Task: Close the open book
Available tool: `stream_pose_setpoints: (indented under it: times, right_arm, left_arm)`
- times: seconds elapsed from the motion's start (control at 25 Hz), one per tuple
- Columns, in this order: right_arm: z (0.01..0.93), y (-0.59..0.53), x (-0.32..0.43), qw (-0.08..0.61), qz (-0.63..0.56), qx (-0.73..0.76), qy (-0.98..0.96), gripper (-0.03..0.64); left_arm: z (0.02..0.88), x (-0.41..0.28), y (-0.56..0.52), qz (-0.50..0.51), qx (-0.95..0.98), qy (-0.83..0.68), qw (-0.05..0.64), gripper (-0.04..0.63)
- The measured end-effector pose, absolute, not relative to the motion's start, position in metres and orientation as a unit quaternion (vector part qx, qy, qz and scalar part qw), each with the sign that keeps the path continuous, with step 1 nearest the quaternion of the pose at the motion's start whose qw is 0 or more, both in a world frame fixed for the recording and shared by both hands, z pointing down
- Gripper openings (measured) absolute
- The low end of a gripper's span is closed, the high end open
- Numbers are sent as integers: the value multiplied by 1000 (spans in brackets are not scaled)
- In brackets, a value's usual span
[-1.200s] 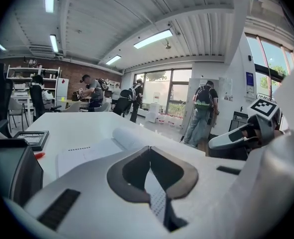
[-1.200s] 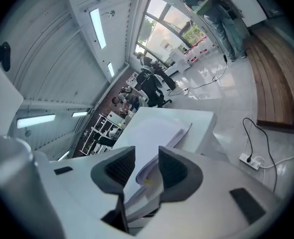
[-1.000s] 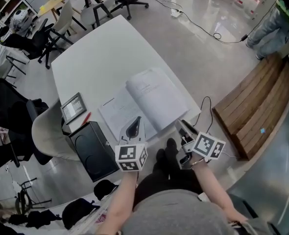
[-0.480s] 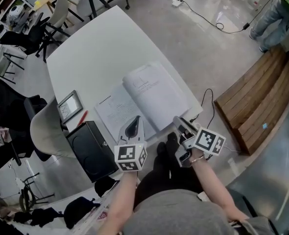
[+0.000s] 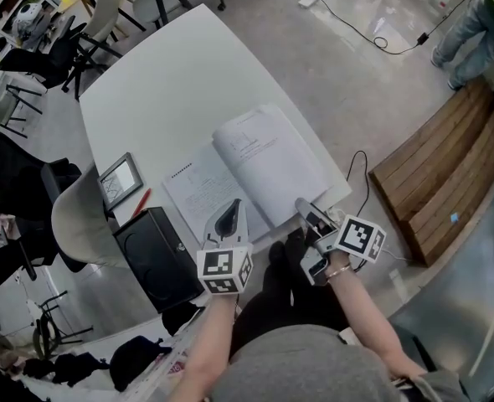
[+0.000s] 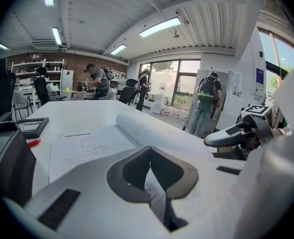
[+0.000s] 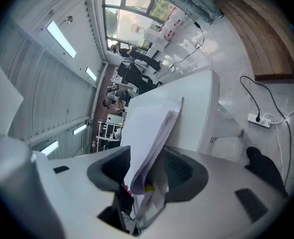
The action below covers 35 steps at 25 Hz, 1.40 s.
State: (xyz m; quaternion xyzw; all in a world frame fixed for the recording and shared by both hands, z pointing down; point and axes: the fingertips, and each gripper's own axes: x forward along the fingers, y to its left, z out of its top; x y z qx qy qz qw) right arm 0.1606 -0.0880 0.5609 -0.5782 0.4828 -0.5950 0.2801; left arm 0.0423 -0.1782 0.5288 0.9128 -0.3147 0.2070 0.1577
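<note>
Head view: book lies open at the near right corner of the table. Left gripper closed and empty over the left page, we judge to steady it. Right gripper opening, right-hand pages loose between its jaws.

Matt paper on a smooth white top, gloss underfoot.
The book shows thin, matt white paper pages. The tabletop looks smooth, white and matt. The grey floor carries a glossy sheen, and the slatted platform is brown wood.
</note>
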Motion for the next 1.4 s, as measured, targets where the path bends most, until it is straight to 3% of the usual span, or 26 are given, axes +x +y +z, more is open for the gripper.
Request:
stream_pose_setpoints:
  times: [0.32,0.44,0.68,1.4]
  right_arm:
    - [564,-91,170,282,-591,-577,488,188]
    - [566,-87,171,268,-588,-588,486,122]
    - [554,-88,170,267,-565,-593,508,71]
    - [508,-93,149,184,-469,-592,629,43]
  left_arm:
    - [531,43,-179,212,911,-318,156,6]
    - [532,43,-179,213,910,-319,156,7]
    - [533,42,-178,220,909,-320,152,7]
    - [519,17,-177,203,895,-364,160,6]
